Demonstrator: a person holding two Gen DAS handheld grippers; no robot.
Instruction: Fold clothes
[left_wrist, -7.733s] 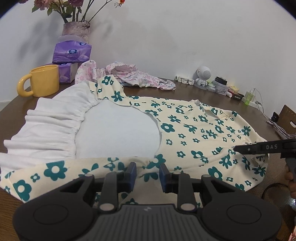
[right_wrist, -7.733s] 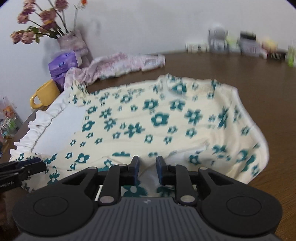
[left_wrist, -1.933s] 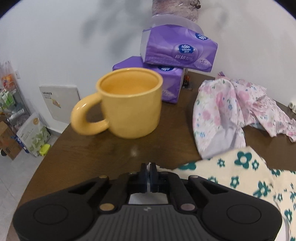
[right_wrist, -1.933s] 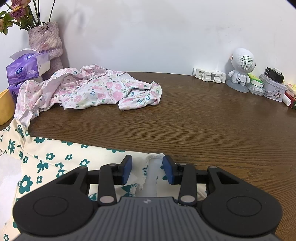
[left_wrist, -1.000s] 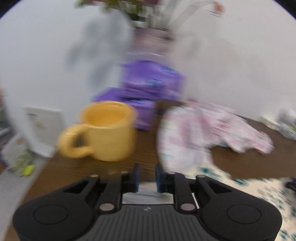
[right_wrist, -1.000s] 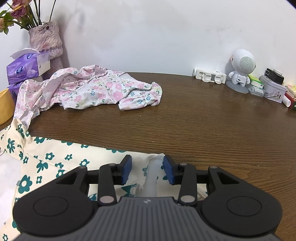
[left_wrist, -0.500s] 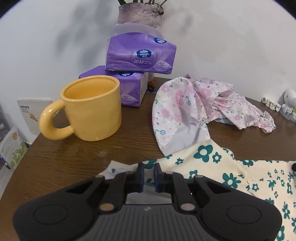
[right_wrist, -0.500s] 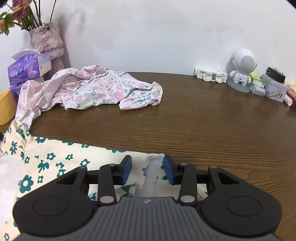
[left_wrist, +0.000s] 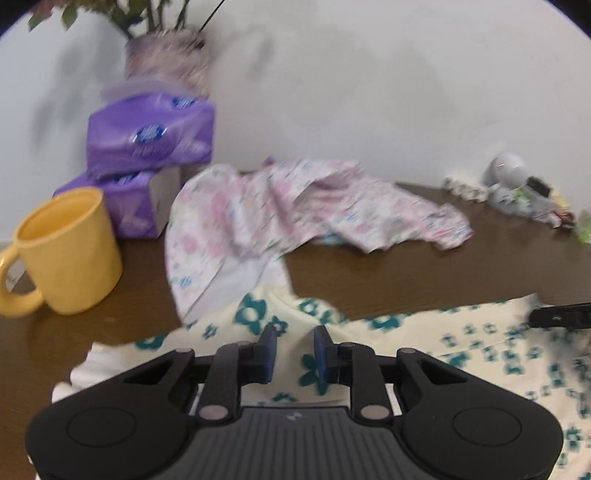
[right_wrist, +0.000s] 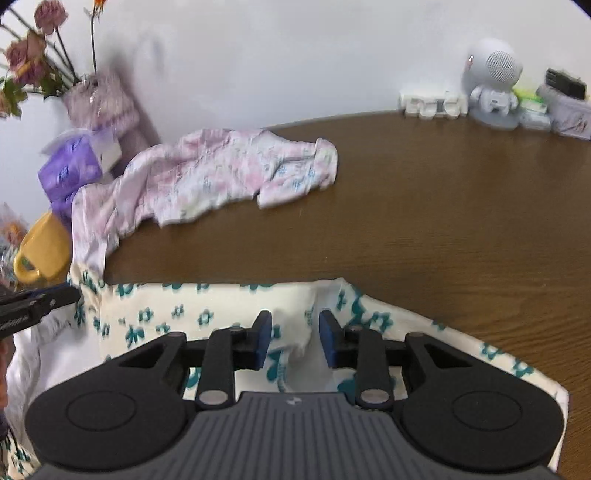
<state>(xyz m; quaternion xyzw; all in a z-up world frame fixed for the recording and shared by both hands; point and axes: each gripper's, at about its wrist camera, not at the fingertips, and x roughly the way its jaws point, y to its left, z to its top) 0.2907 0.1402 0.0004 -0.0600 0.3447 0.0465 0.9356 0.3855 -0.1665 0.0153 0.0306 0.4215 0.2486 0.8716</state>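
Observation:
A cream garment with teal flowers (left_wrist: 461, 354) lies flat on the brown table (right_wrist: 443, 221), its far edge running across both views. My left gripper (left_wrist: 294, 350) hovers over its left end; the jaws stand apart with cloth under the gap and the pads not pressing. My right gripper (right_wrist: 295, 336) is over the garment (right_wrist: 166, 317) near its collar. Its jaws are closing, and a raised fold with a label lies between them, untouched by the pads. Each gripper's tip shows in the other's view: the left gripper (right_wrist: 40, 301) and the right gripper (left_wrist: 561, 315).
A crumpled pink floral garment (left_wrist: 295, 206) lies behind the cream one. At the far left stand a yellow mug (left_wrist: 70, 251), two purple tissue packs (left_wrist: 147, 136) and a vase (left_wrist: 166, 55). A white robot figurine (right_wrist: 495, 81) and small items line the back right.
The left gripper drew back and to the right, so the mug now sits far left, and its jaws stand wider. The right gripper's jaws narrowed and its view tilted.

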